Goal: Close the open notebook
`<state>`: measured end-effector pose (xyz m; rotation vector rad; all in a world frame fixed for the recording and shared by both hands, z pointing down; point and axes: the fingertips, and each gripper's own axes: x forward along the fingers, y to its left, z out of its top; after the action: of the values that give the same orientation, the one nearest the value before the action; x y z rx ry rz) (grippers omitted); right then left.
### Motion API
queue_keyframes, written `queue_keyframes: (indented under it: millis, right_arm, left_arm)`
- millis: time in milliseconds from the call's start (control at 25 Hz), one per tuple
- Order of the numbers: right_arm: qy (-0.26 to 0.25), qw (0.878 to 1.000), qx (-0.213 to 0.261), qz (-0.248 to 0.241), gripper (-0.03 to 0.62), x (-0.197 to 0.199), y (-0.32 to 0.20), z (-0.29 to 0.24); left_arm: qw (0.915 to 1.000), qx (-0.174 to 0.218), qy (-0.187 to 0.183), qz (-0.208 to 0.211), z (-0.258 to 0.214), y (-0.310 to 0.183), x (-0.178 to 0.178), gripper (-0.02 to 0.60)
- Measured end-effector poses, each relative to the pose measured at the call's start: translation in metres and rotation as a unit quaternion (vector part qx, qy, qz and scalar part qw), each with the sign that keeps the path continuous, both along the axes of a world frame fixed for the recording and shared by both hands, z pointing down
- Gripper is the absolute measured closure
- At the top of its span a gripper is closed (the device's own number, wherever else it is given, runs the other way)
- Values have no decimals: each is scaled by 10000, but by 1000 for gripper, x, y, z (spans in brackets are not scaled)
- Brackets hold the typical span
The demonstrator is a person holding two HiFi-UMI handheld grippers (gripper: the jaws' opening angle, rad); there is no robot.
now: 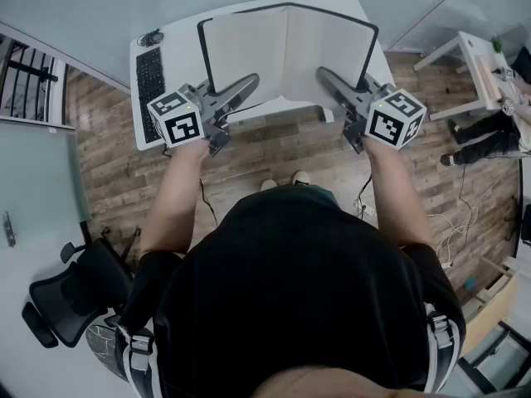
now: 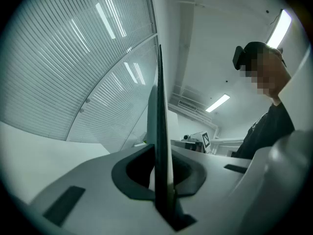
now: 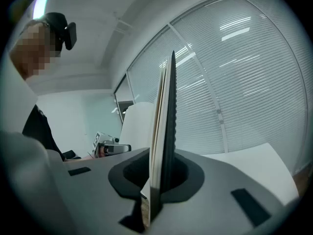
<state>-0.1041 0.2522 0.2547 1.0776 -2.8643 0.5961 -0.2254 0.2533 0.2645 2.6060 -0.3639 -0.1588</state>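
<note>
The notebook (image 1: 286, 52) has a black cover and blank white pages, and it lies open over the white desk (image 1: 178, 36) in the head view. My left gripper (image 1: 249, 83) is shut on the near edge of its left half. My right gripper (image 1: 323, 75) is shut on the near edge of its right half. In the left gripper view the cover's edge (image 2: 160, 131) runs upright between the jaws of the left gripper (image 2: 164, 199). The right gripper view shows cover and pages (image 3: 166, 121) pinched the same way by the right gripper (image 3: 154, 199).
A black keyboard (image 1: 149, 77) lies on the desk left of the notebook. An office chair (image 1: 75, 293) stands at the lower left on the wood floor. Another white table (image 1: 477, 73) and a seated person (image 1: 489, 135) are at the right, with cables (image 1: 456, 222) on the floor.
</note>
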Motion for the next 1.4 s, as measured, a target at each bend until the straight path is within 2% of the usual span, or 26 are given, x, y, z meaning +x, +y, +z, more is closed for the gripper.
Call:
queue_keyframes:
  millis: [160, 840, 1120, 1280, 1400]
  right_arm:
    - [35, 10000, -24, 71, 523, 0, 2, -2]
    - [152, 9993, 62, 344, 522, -6, 15, -19]
    - [63, 9991, 73, 424, 522, 25, 20, -26]
    - [103, 9988, 208, 439, 522, -11, 34, -28]
    - [121, 9986, 274, 431, 522, -5, 32, -32]
  left_arm:
    - [9999, -13, -109, 7, 0, 1, -1, 536]
    - [9998, 24, 76, 181, -17, 11, -7, 537]
    - [9995, 95, -137, 259, -26, 16, 24, 536]
    - [9995, 200, -29, 238, -27, 30, -11, 535]
    - [9995, 228, -24, 215, -29, 28, -7, 535]
